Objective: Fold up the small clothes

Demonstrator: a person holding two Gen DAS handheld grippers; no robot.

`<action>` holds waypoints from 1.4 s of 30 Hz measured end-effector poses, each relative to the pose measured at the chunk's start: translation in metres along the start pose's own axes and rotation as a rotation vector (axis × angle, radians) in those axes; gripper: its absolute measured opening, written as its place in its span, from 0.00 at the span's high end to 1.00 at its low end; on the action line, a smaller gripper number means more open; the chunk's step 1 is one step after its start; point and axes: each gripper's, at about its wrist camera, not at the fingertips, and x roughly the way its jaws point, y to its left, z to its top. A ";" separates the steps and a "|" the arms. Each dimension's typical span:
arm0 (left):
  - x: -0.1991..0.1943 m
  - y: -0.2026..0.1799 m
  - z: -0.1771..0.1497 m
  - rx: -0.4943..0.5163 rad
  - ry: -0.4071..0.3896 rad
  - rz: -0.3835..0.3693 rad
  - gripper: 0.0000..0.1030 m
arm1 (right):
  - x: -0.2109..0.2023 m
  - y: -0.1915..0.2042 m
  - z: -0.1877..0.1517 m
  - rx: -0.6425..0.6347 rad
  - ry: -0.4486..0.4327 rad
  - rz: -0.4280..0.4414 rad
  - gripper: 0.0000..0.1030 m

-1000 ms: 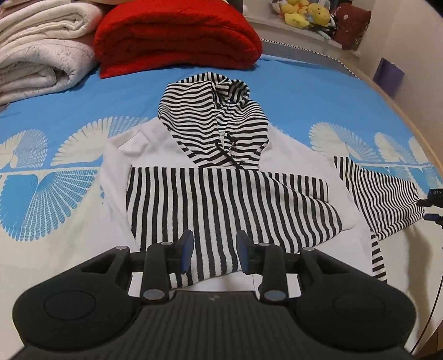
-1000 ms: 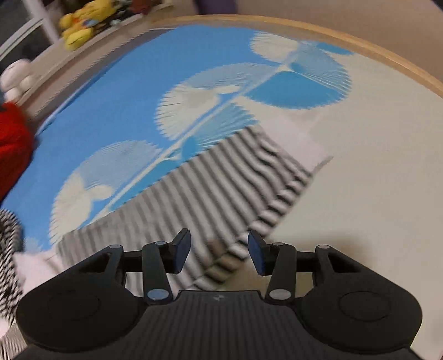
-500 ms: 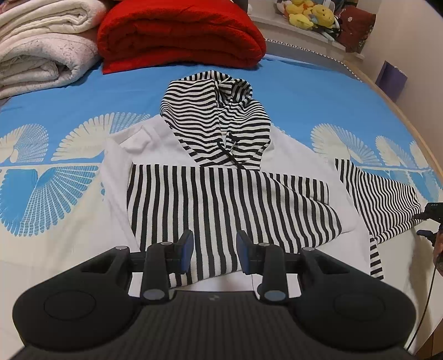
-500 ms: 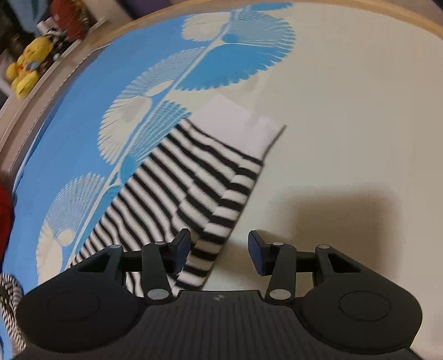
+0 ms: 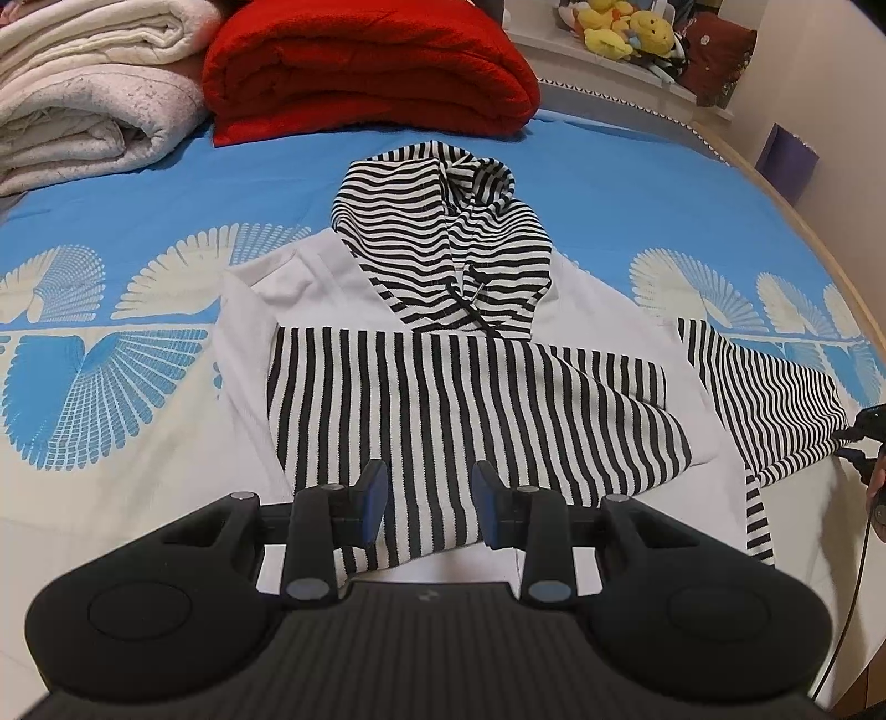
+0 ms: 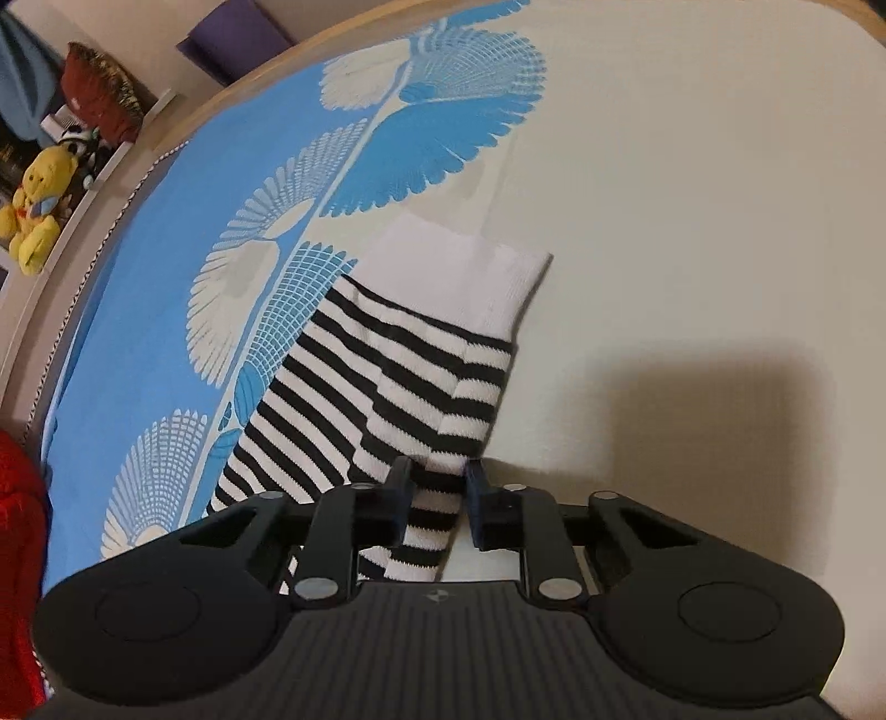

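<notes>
Our right gripper [image 6: 437, 501] is closing its jaws on the striped sleeve [image 6: 387, 399], whose fabric bunches between the pads just short of the white cuff [image 6: 470, 271]. Our left gripper [image 5: 429, 501] hangs part open with nothing in it, over the lower edge of the hoodie [image 5: 443, 387]. The hoodie lies flat on the bed [image 5: 138, 443], one sleeve folded across its front, the striped hood [image 5: 443, 232] pointing away, the other sleeve stretched out to the right where our right gripper meets it. The bedsheet [image 6: 692, 166] is cream near us and blue farther off, printed with fan shapes. Beyond the hood sit a folded red blanket [image 5: 365, 61] and, beside it, a white quilt [image 5: 83, 94]. Yellow plush toys [image 5: 626, 30] crowd a ledge behind the bed's curved wooden rim [image 6: 183, 133].
</notes>
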 end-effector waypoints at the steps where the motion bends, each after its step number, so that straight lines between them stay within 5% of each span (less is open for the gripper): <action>1: 0.000 0.001 0.000 -0.001 0.001 0.001 0.64 | -0.001 0.000 -0.001 0.003 0.006 0.000 0.87; 9: -0.002 0.002 0.000 -0.004 0.002 -0.002 0.64 | -0.014 0.012 -0.002 -0.014 -0.034 -0.008 0.98; 12: -0.003 0.006 0.001 -0.020 0.000 0.000 0.64 | -0.036 0.038 -0.011 -0.087 -0.120 -0.012 0.99; 16: -0.007 0.017 0.005 -0.066 -0.007 0.000 0.64 | -0.091 0.116 -0.057 -0.400 -0.297 0.151 0.99; 19: -0.010 0.027 0.009 -0.101 -0.009 0.003 0.64 | -0.139 0.172 -0.128 -0.704 -0.339 0.433 0.99; 21: -0.012 0.034 0.011 -0.129 -0.011 0.009 0.64 | -0.163 0.197 -0.184 -0.888 -0.225 0.655 0.98; 23: -0.014 0.041 0.014 -0.163 -0.011 -0.002 0.64 | -0.174 0.213 -0.239 -1.054 0.012 0.829 0.94; 25: -0.017 0.049 0.018 -0.202 -0.015 -0.019 0.64 | -0.179 0.219 -0.277 -1.130 0.230 0.885 0.87; 28: -0.022 0.061 0.023 -0.253 -0.026 -0.033 0.64 | -0.183 0.223 -0.297 -1.095 0.420 0.780 0.72; 33: -0.020 0.074 0.027 -0.304 -0.022 -0.026 0.64 | -0.190 0.214 -0.264 -0.906 0.340 0.555 0.53; 35: -0.014 0.078 0.026 -0.318 -0.006 -0.021 0.64 | -0.183 0.197 -0.254 -0.846 0.270 0.529 0.52; 37: -0.007 0.081 0.025 -0.334 0.014 -0.024 0.64 | -0.160 0.184 -0.247 -0.803 0.238 0.408 0.52; 39: 0.002 0.084 0.024 -0.350 0.032 -0.030 0.64 | -0.138 0.176 -0.242 -0.734 0.286 0.316 0.52; 42: 0.019 0.088 0.024 -0.361 0.053 -0.033 0.64 | -0.109 0.171 -0.237 -0.613 0.399 0.320 0.52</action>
